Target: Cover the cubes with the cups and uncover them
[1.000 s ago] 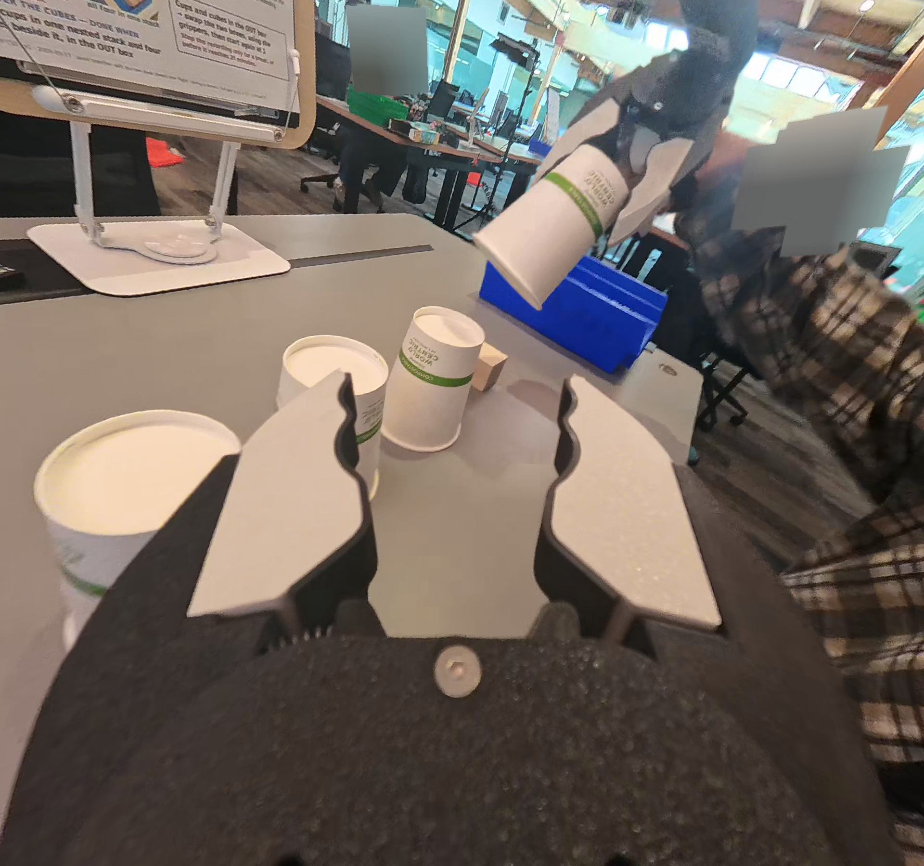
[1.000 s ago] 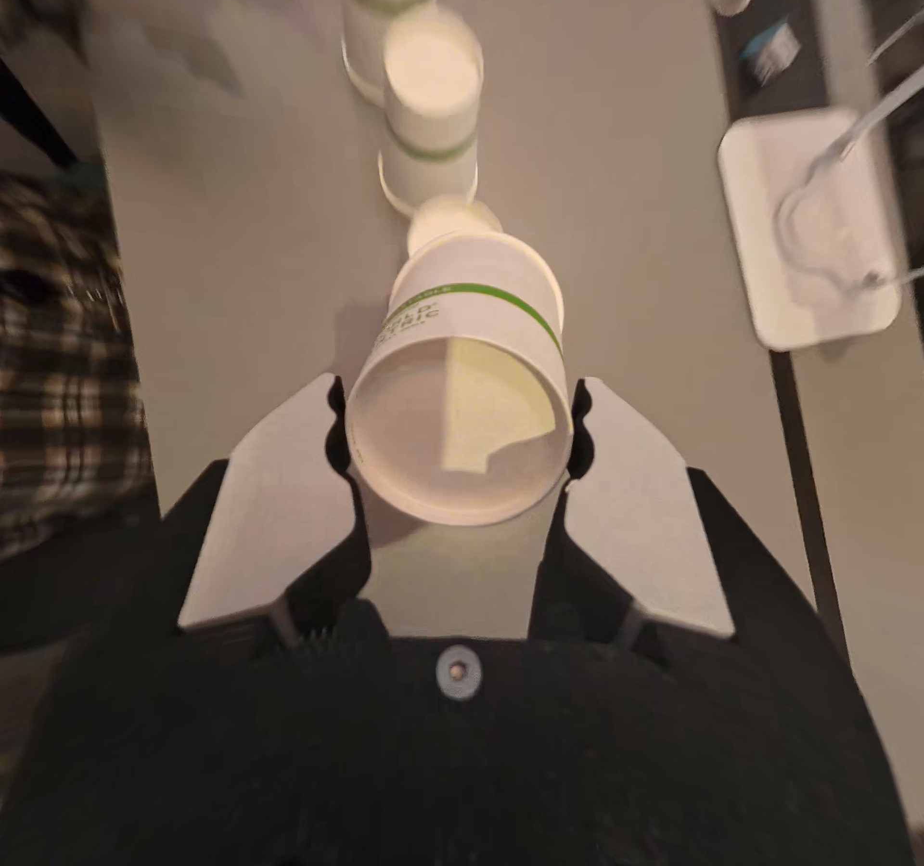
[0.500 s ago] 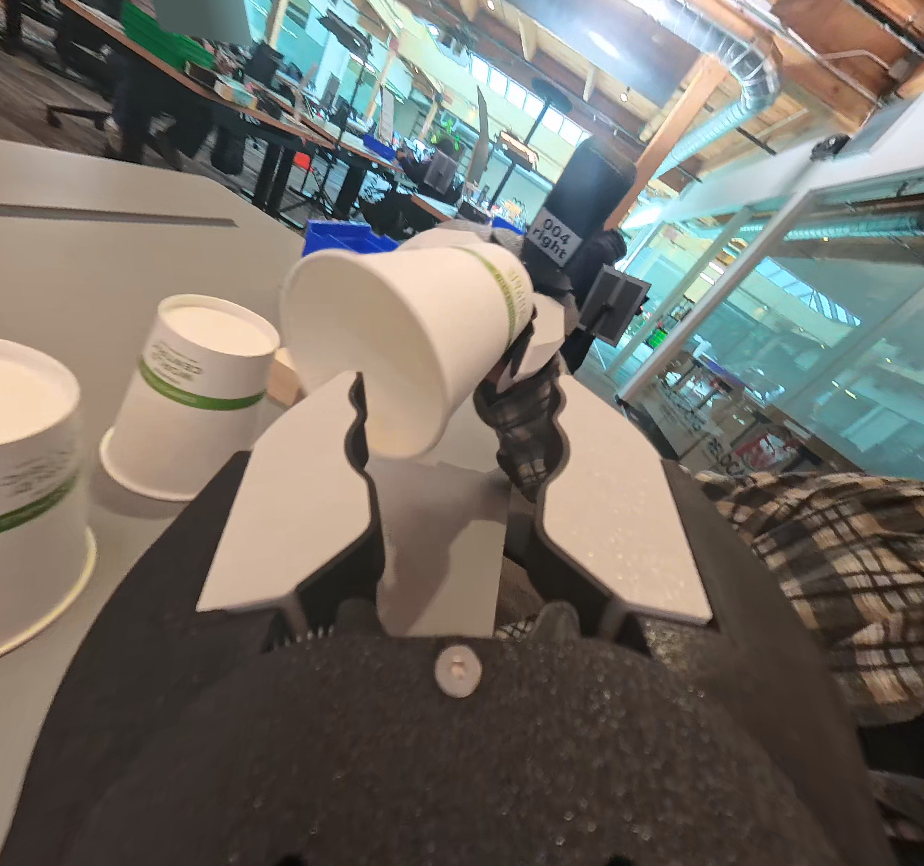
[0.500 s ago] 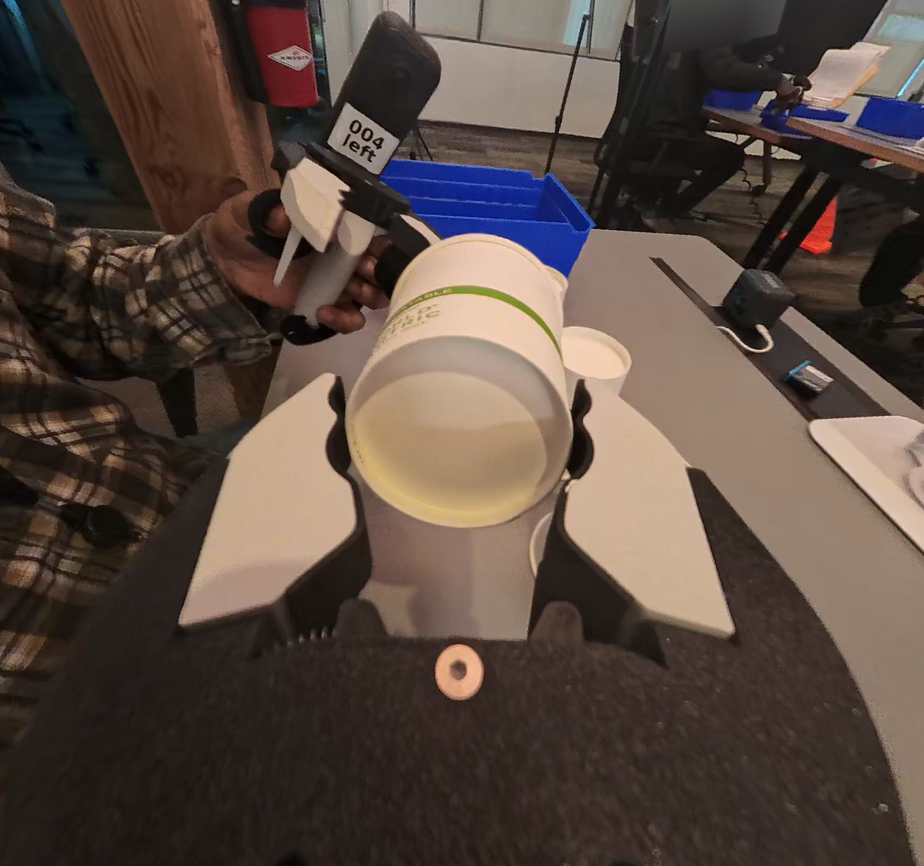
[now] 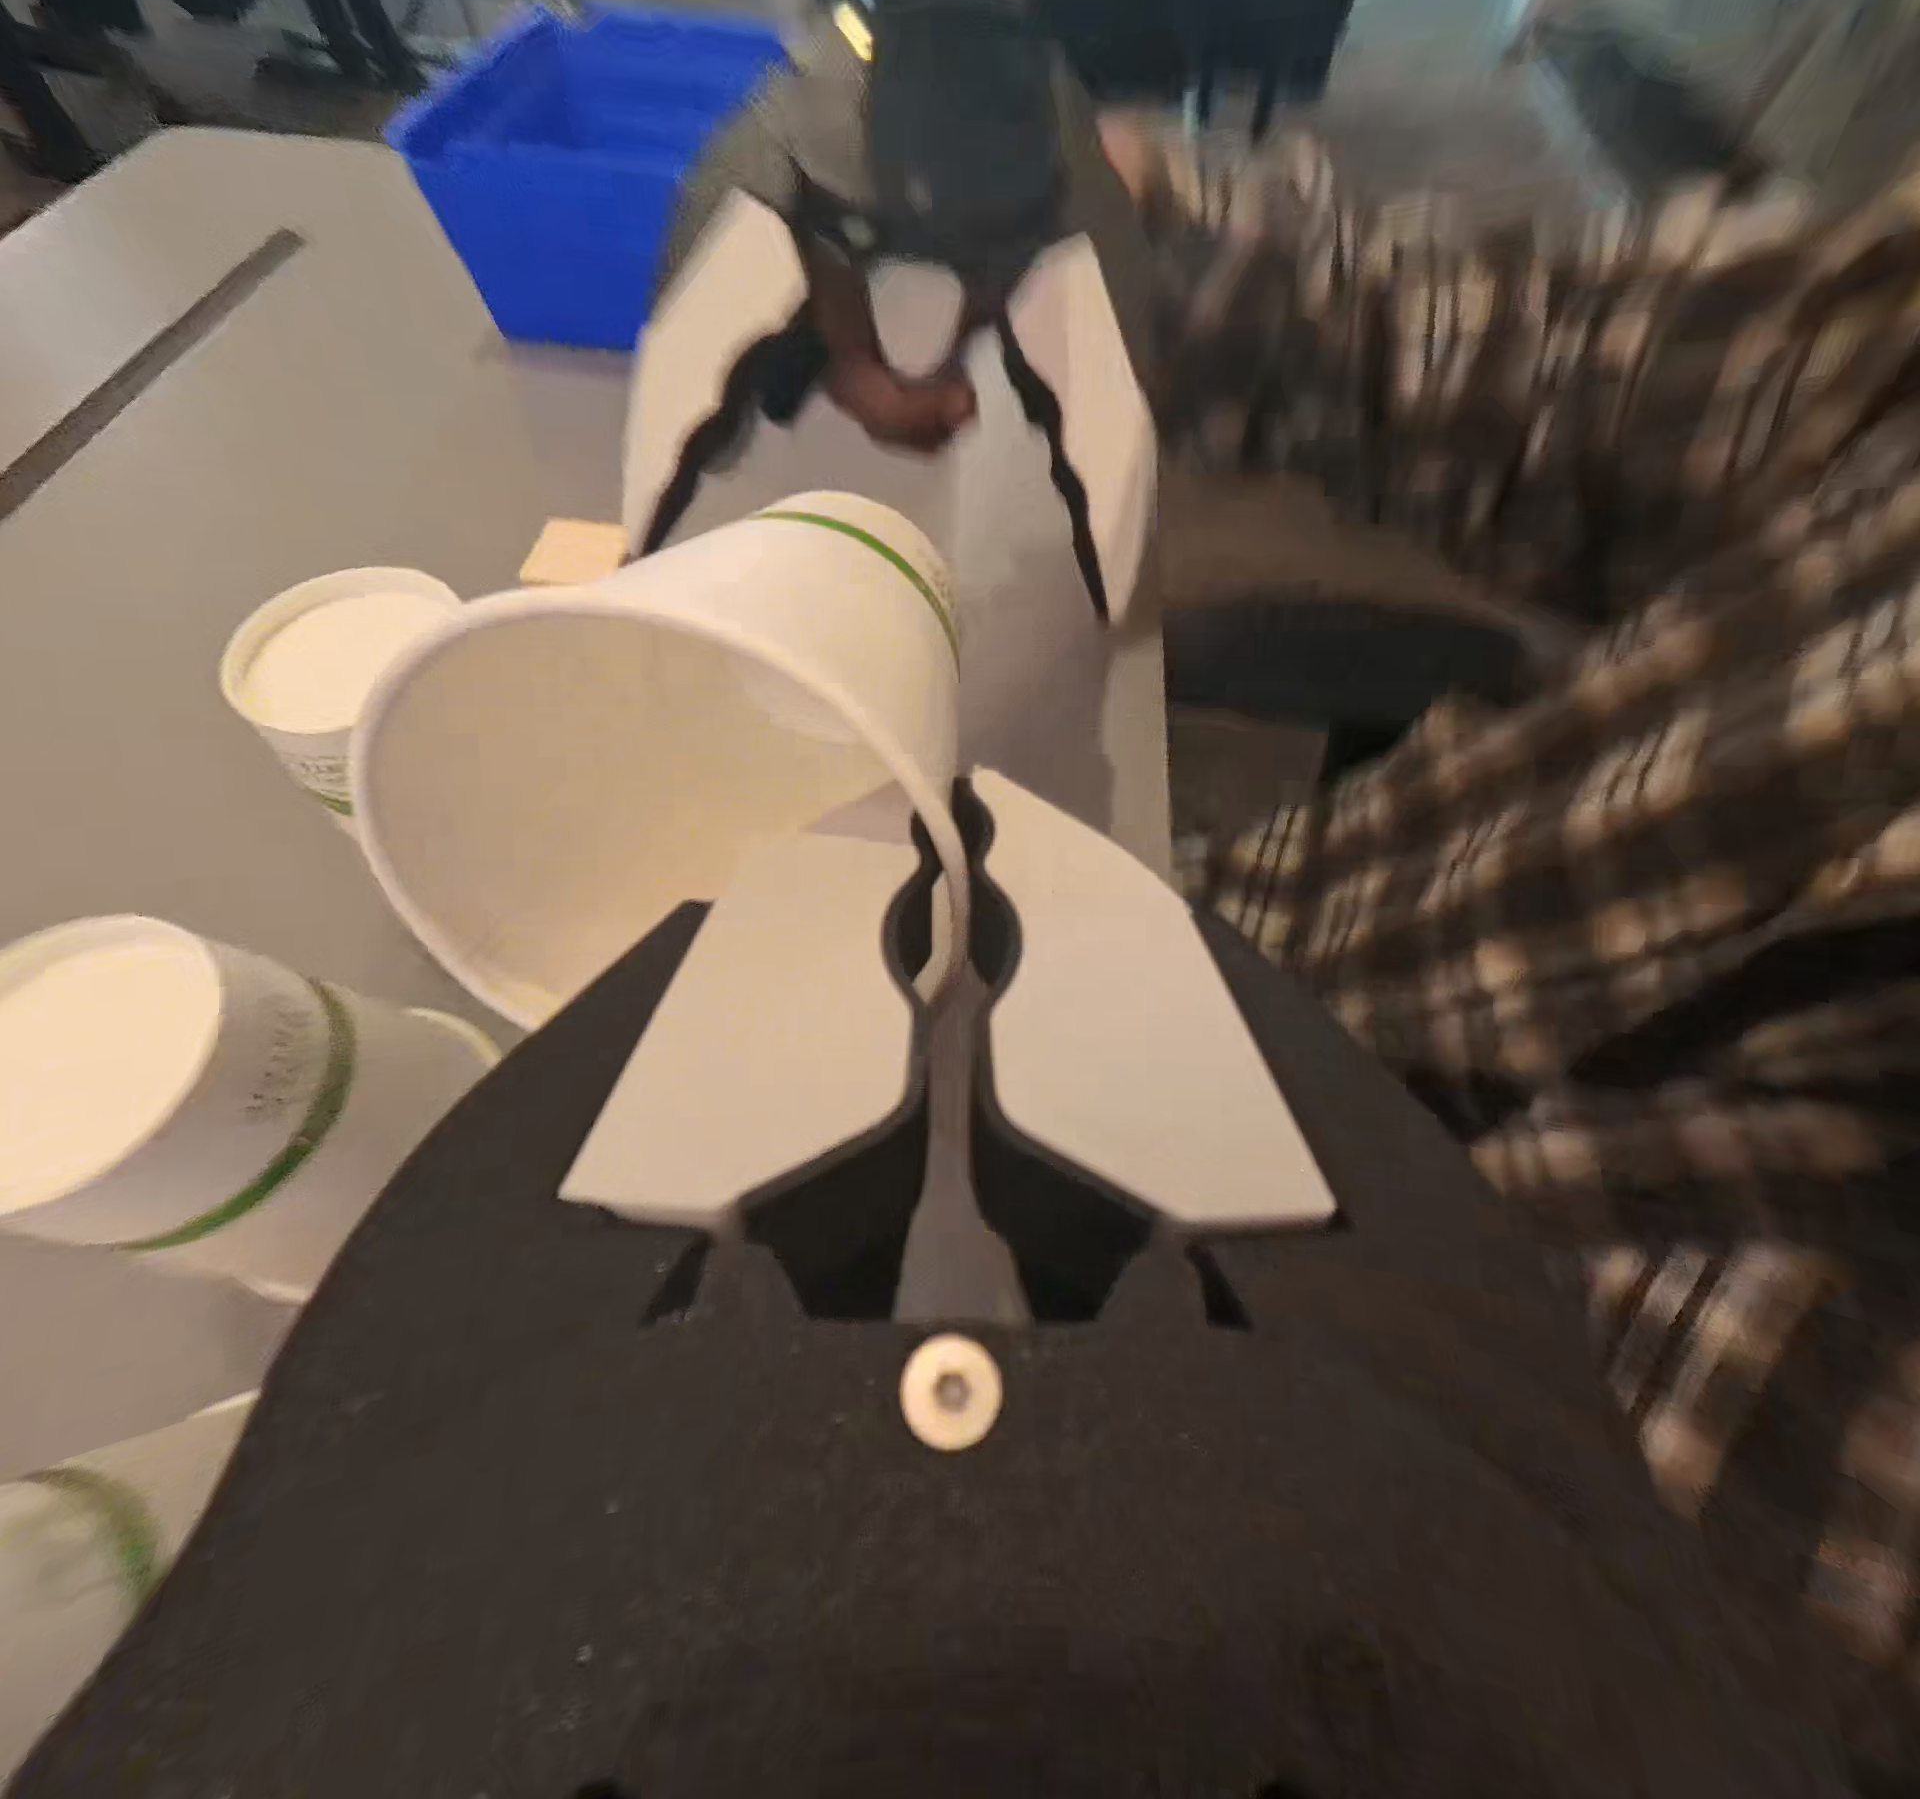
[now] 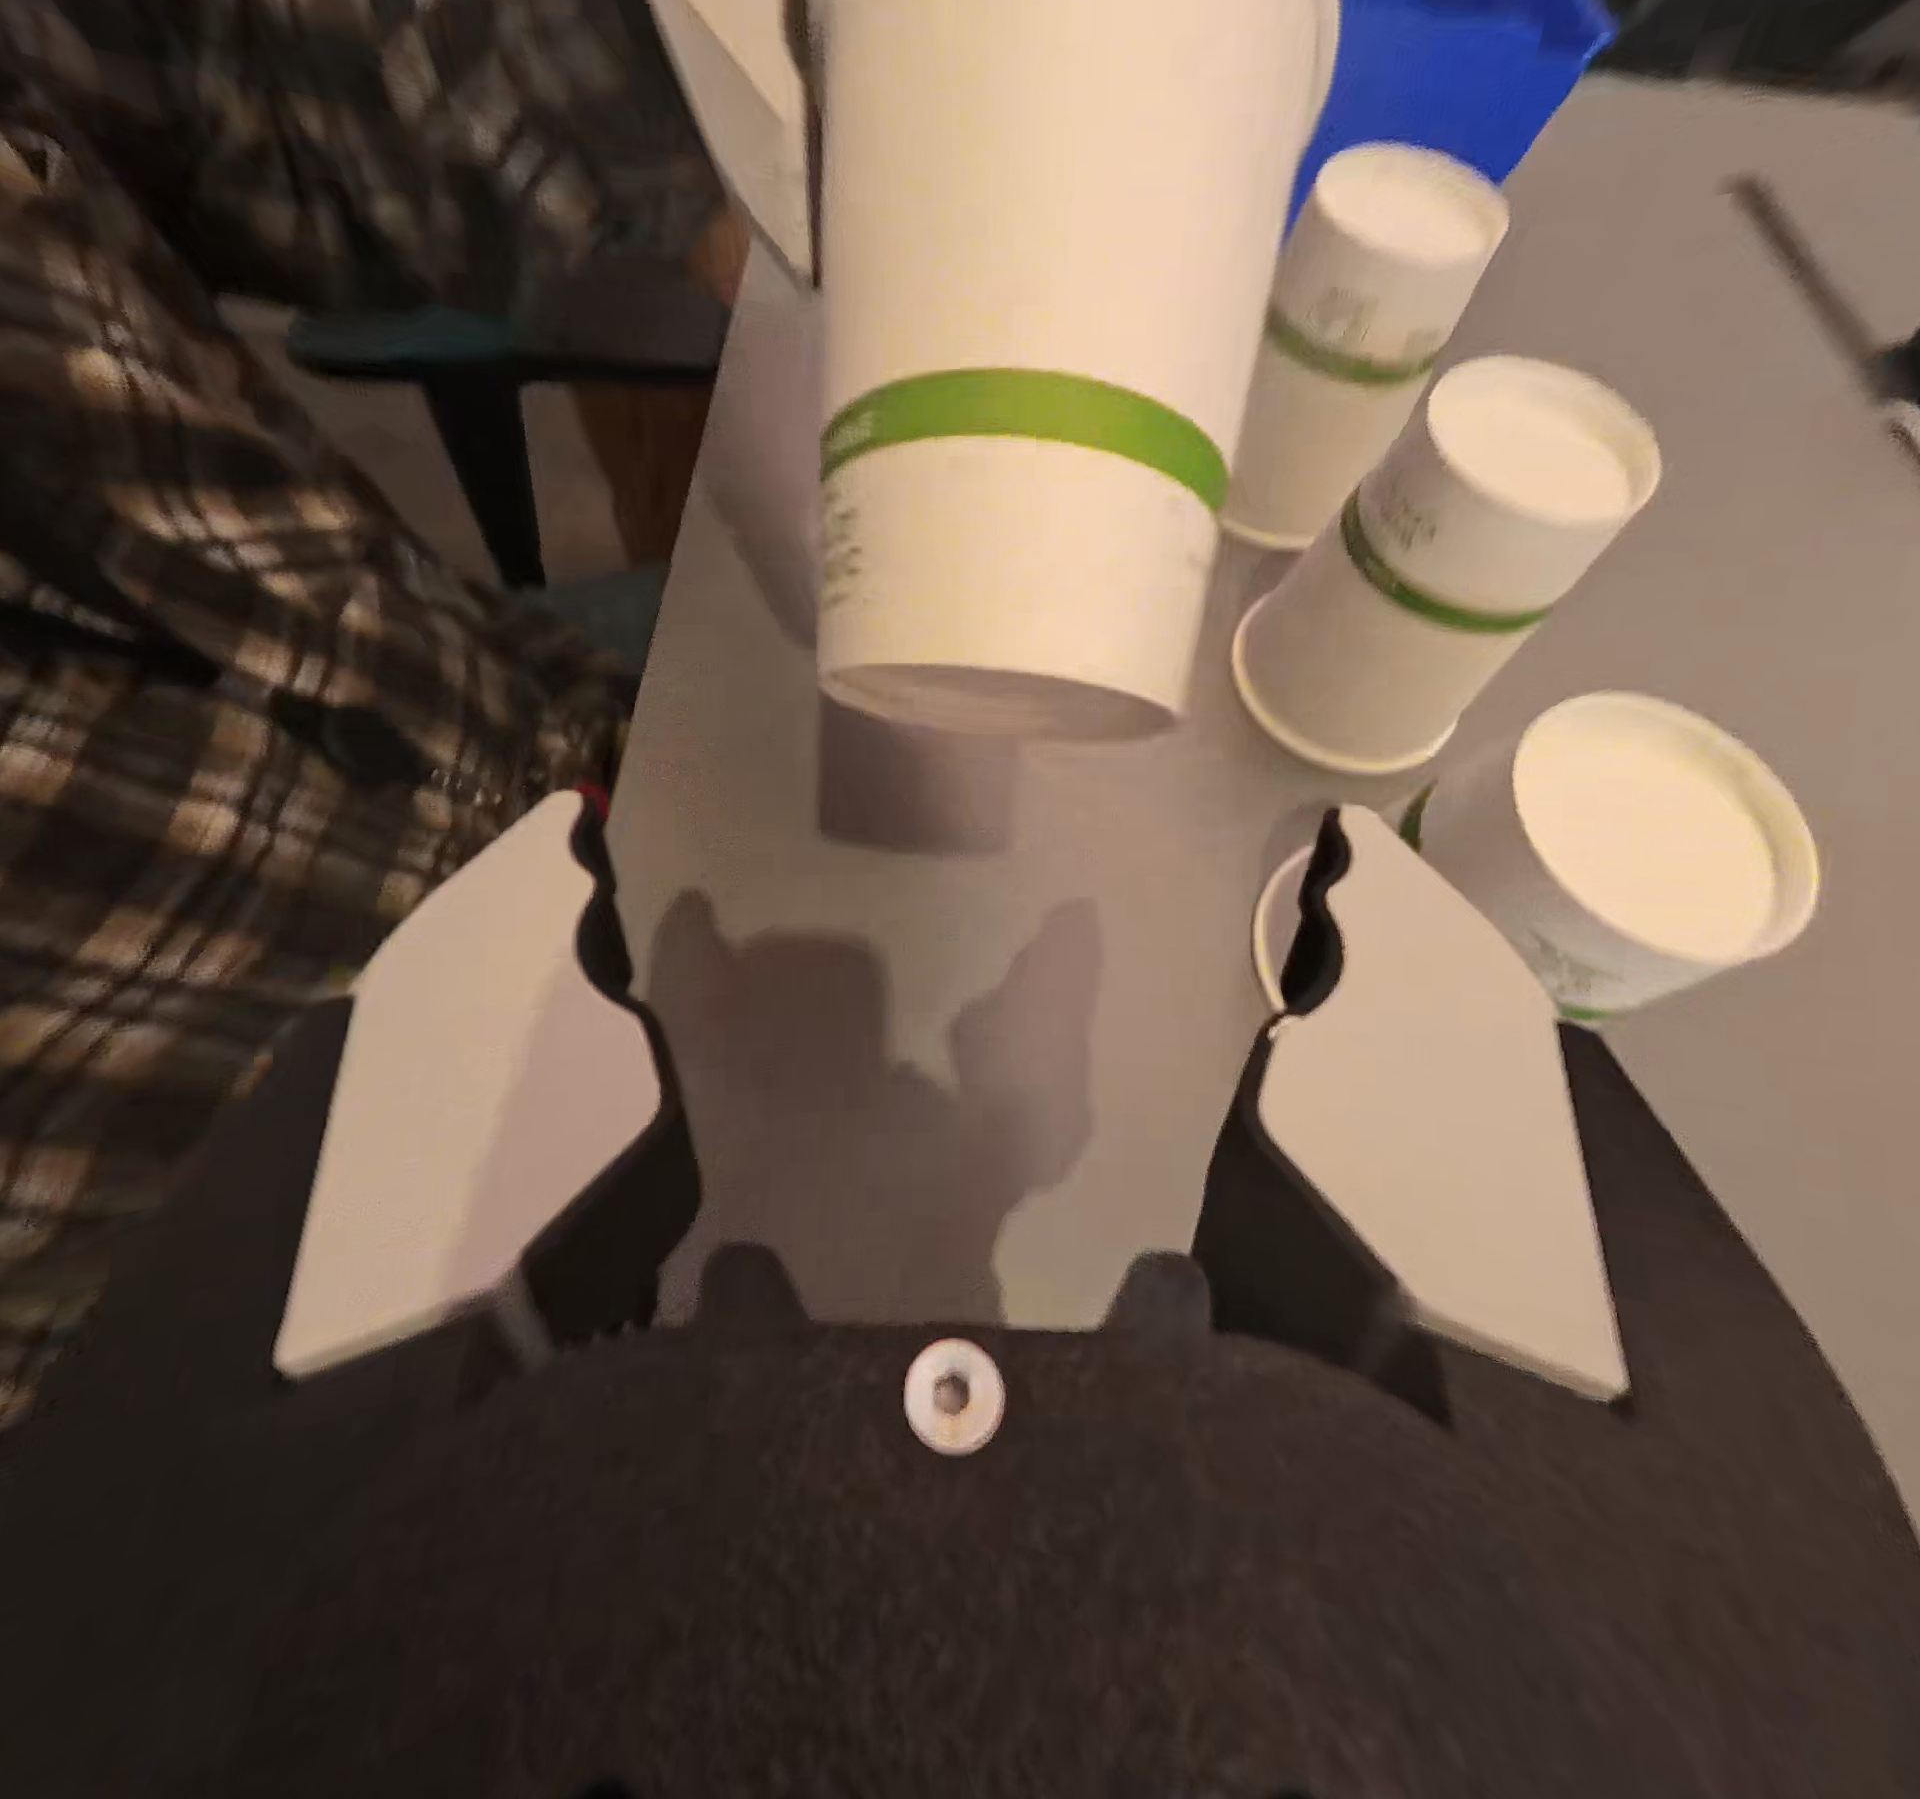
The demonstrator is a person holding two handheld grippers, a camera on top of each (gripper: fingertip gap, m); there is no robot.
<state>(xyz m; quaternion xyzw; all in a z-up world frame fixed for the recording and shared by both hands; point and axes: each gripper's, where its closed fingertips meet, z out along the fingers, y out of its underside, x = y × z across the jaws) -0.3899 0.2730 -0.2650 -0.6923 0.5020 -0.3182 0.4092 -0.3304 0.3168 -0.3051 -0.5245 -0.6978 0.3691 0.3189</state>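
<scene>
Paper cup (image 5: 665,710) pinched by its rim in the left gripper (image 5: 951,876), held above the grey surface (image 5: 260,419).

Clamped on the rim wall, one finger inside and one outside; long axis tilted, mouth toward the left wrist camera and down-left, green-banded base toward the right gripper (image 5: 894,399). Right gripper spread wide, holding nothing. Beside it, three upside-down cups (image 6: 1444,565) standing in a row. Small wooden cube (image 5: 575,549) lying bare just past the held cup, near the blue bin (image 5: 561,180).

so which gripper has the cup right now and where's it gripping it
The left gripper holds the paper cup, pinched by the wall at its rim. The right gripper is open and holds nothing.
</scene>
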